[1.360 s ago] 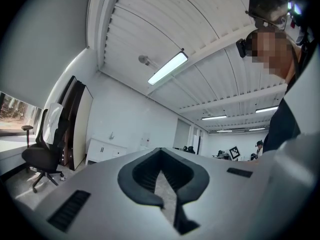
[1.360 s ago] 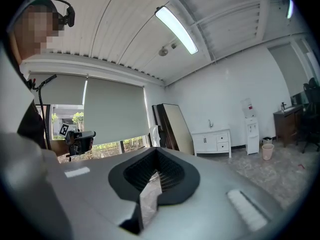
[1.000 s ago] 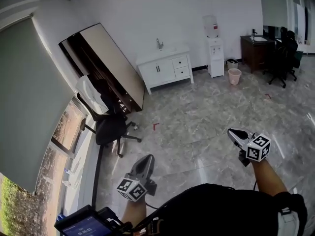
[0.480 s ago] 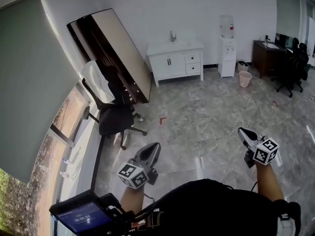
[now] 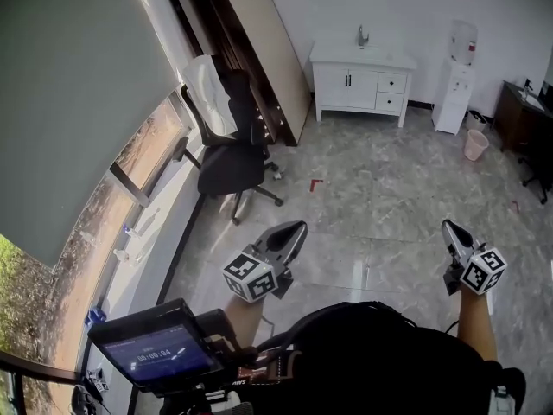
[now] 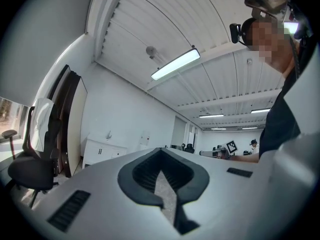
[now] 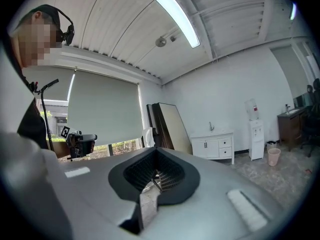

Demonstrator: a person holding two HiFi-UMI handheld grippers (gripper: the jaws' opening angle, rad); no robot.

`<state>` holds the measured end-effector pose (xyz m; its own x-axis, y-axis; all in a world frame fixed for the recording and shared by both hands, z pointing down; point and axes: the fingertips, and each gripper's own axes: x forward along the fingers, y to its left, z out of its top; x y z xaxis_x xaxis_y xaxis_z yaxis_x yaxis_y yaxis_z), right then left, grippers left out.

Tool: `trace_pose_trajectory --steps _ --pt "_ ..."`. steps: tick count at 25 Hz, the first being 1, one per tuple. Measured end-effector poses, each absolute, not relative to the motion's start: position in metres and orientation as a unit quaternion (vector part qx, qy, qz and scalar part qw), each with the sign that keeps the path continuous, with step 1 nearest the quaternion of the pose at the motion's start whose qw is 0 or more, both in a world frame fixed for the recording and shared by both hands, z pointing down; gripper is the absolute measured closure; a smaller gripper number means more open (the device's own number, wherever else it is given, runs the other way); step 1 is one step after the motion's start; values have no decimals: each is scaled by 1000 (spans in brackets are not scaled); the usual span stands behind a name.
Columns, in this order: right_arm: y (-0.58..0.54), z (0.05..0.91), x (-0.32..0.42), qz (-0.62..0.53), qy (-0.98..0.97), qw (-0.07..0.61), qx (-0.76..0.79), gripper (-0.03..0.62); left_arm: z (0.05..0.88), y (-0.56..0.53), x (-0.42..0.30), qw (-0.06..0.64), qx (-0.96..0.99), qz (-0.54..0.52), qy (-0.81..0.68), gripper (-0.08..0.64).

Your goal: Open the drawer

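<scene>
A white cabinet [image 5: 361,80] with a sink tap on top stands against the far wall. Its two small drawers [image 5: 391,92] sit at the right side, both closed. The cabinet [image 6: 102,151] shows small in the left gripper view and likewise, as the cabinet [image 7: 214,146], in the right gripper view. My left gripper [image 5: 298,226] is held level over the marble floor, jaws together with nothing in them. The right gripper [image 5: 448,226] hangs level at the right, jaws shut and empty. Both are far from the cabinet.
A black office chair [image 5: 229,167] with a white garment [image 5: 206,85] on its back stands ahead left, beside a tall panel [image 5: 259,41] leaning on the wall. A water dispenser [image 5: 455,80], pink bin [image 5: 474,145] and dark desk [image 5: 518,115] lie right. Blinded windows [image 5: 69,102] line the left.
Both grippers have travelled forward across the floor with the person. The chair and leaning panel are nearer, and the cabinet has shifted to the right in the head view.
</scene>
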<state>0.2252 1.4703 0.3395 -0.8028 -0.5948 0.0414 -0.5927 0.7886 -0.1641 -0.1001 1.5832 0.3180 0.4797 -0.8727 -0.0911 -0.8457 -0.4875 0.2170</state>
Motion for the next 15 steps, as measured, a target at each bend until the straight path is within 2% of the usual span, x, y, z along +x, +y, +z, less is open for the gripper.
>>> trace_pose_trajectory --steps 5,15 --pt "1397 324 239 -77 955 4 -286 594 304 1525 -74 68 844 -106 -521 565" --pt "1298 323 315 -68 962 -5 -263 594 297 1438 17 65 835 -108 -536 565"
